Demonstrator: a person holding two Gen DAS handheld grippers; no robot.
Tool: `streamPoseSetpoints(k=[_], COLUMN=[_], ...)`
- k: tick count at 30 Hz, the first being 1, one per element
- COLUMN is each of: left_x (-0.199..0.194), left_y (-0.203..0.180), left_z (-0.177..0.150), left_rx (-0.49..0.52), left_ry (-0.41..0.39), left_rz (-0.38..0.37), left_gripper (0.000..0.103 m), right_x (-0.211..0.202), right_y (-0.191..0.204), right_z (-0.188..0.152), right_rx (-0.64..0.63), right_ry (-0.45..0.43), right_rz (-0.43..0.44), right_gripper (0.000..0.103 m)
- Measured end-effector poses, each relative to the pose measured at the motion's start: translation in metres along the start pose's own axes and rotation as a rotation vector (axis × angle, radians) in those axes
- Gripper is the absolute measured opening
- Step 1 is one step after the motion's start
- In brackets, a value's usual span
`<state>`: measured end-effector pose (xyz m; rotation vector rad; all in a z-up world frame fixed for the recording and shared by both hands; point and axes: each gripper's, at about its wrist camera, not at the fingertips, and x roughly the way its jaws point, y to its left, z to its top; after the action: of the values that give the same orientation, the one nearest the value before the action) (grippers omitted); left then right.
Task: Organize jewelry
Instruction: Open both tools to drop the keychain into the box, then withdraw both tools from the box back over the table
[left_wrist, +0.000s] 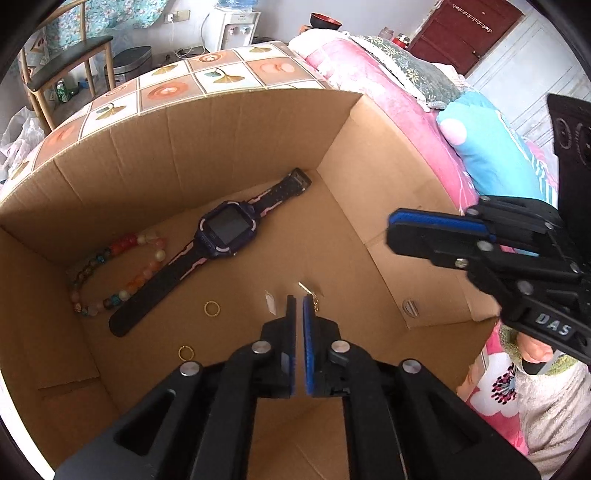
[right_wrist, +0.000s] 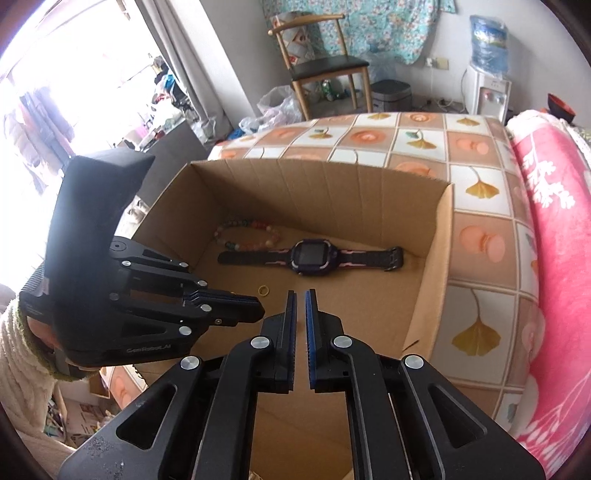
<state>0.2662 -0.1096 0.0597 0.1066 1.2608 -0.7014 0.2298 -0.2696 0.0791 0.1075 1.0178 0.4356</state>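
A watch (left_wrist: 225, 230) lies flat on the floor of a cardboard box (left_wrist: 258, 122), a bead bracelet (left_wrist: 110, 273) just beside its strap and two gold rings (left_wrist: 212, 308) nearer. The left gripper (left_wrist: 299, 301) and right gripper (right_wrist: 300, 295) hover above, each nearly closed on nothing.

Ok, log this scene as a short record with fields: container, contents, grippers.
container: open cardboard box on a tiled-pattern cloth
contents: dark smartwatch, multicoloured bead bracelet, two small gold rings, small chain item
left gripper: nearly shut, holding nothing, over the box floor
right gripper: nearly shut, holding nothing
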Motion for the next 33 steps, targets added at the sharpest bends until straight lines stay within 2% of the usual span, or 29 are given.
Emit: streamPoseSetpoints(k=[5, 7, 10, 14, 17, 20, 23, 26, 29, 33], left_x=[-0.012, -0.023, -0.042, -0.089, -0.121, -0.143, -0.15, -0.146, -0.13, -0.099], left_y=[-0.004, -0.008, -0.016, -0.032, -0.038, -0.038, -0.039, -0.036, -0.029, -0.023], left_z=[0.001, -0.001, -0.007, -0.037, -0.071, -0.112, -0.149, -0.185, -0.21, -0.232], left_rx=[0.019, 0.026, 0.049, 0.109, 0.118, 0.105, 0.088, 0.042, -0.02, -0.058], left_ry=[-0.053, -0.091, -0.151, -0.292, -0.381, -0.462, -0.507, -0.518, -0.499, -0.46], left_rz=[0.046, 0.043, 0.049, 0.106, 0.124, 0.156, 0.206, 0.227, 0.186, 0.216], left_gripper=[0.005, 0.005, 0.012, 0.034, 0.051, 0.062, 0.069, 0.071, 0.071, 0.071], right_x=[-0.014, -0.025, -0.041, -0.075, -0.098, -0.112, -0.112, -0.101, -0.08, -0.046], right_y=[0.0, 0.003, 0.009, 0.026, 0.042, 0.056, 0.07, 0.08, 0.085, 0.092], right_z=[-0.001, -0.004, -0.009, -0.028, -0.051, -0.081, -0.107, -0.129, -0.143, -0.157], right_rx=[-0.001, -0.004, -0.002, -0.011, -0.025, -0.028, -0.026, -0.003, 0.036, 0.084], right_ry=[-0.045, -0.069, -0.116, -0.213, -0.288, -0.325, -0.318, -0.287, -0.232, -0.144], right_rz=[-0.017, -0.018, -0.006, 0.02, 0.039, 0.078, 0.085, 0.089, 0.115, 0.116], right_gripper=[0.012, 0.015, 0.027, 0.048, 0.054, 0.055, 0.055, 0.055, 0.055, 0.055])
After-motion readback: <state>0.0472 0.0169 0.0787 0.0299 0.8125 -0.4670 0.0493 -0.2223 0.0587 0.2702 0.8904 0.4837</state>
